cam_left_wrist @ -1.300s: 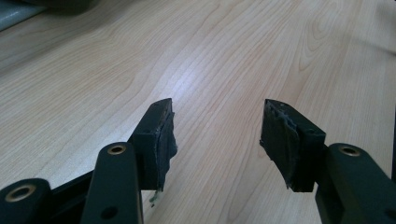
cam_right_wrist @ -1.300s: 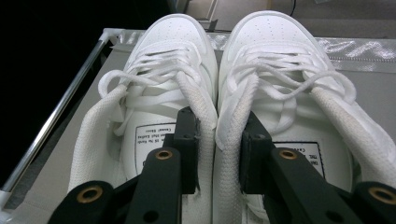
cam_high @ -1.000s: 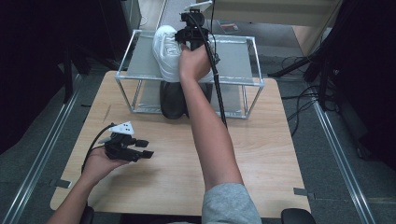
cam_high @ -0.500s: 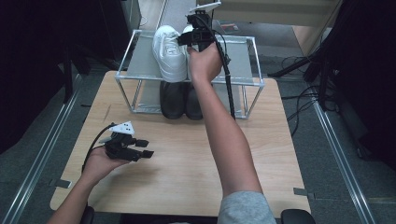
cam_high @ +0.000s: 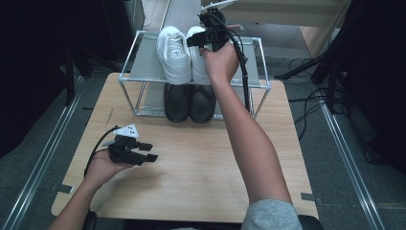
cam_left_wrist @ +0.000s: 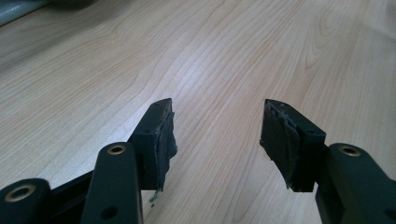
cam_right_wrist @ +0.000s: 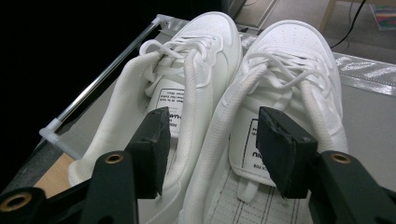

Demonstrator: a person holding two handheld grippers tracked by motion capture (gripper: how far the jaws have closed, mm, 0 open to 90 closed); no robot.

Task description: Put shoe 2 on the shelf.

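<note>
We had the right gripper (cam_high: 201, 39) over the rack's (cam_high: 143, 72) top shelf at 12 o'clock, its jaws wide and just opening further, pads clear of both white sneakers (cam_right_wrist: 261, 93), which sat side by side, probably touching. Black shoes (cam_high: 189, 101) sat on the shelf below. Left gripper (cam_high: 143, 152) was at 8 o'clock above the table (cam_high: 201, 163), jaws wide, holding nothing.

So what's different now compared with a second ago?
A second white shoe now sits beside the first white shoe on the rack's top shelf. The right tongs have just been opening, with nothing pressed between them. The left tongs and black shoes stayed put.
</note>
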